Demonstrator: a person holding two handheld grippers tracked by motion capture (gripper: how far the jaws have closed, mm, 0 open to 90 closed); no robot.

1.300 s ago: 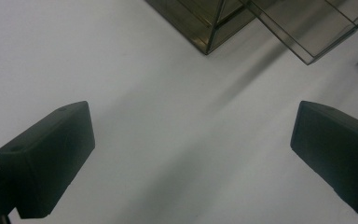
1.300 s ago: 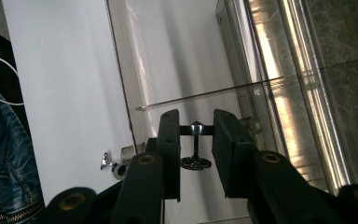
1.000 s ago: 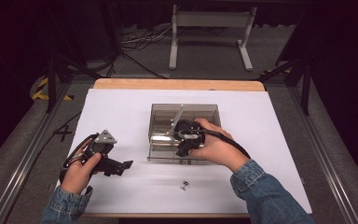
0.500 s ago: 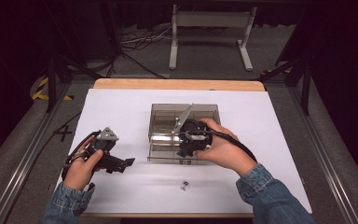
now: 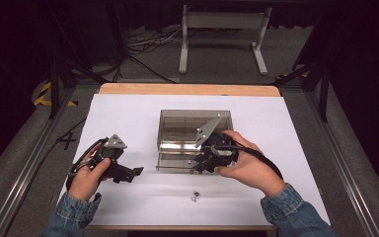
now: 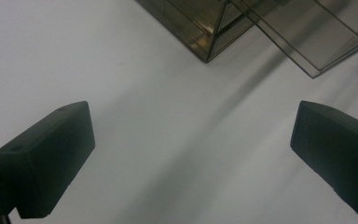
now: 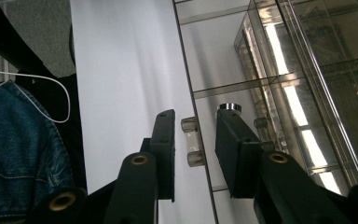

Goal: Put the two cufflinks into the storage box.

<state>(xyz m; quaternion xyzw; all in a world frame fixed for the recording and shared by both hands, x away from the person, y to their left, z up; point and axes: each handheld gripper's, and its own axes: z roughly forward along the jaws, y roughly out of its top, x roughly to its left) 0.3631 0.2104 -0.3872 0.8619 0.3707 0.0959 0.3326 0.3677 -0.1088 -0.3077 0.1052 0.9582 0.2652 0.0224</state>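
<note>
A smoky clear plastic box (image 5: 177, 121) stands mid-table, its drawer (image 5: 175, 160) slid out toward the near edge. My right gripper (image 5: 200, 163) is at the drawer's front. In the right gripper view, the small clear drawer handle (image 7: 191, 140) sits between the jaws of the right gripper (image 7: 196, 114) with a gap on each side, so the gripper is open. My left gripper (image 5: 135, 172) rests low over the white table to the left of the box. In its own view the left gripper (image 6: 191, 154) stands wide open over bare table.
A small metal part (image 5: 195, 196) lies on the white table near the front edge, below the drawer. A silvery disc (image 7: 230, 107) shows inside the drawer. The table's wooden far edge (image 5: 187, 89) lies behind the box, and dark floor surrounds the table.
The right hand and its gripper have shifted slightly right and toward the near edge at the drawer front. The left hand has kept still.
</note>
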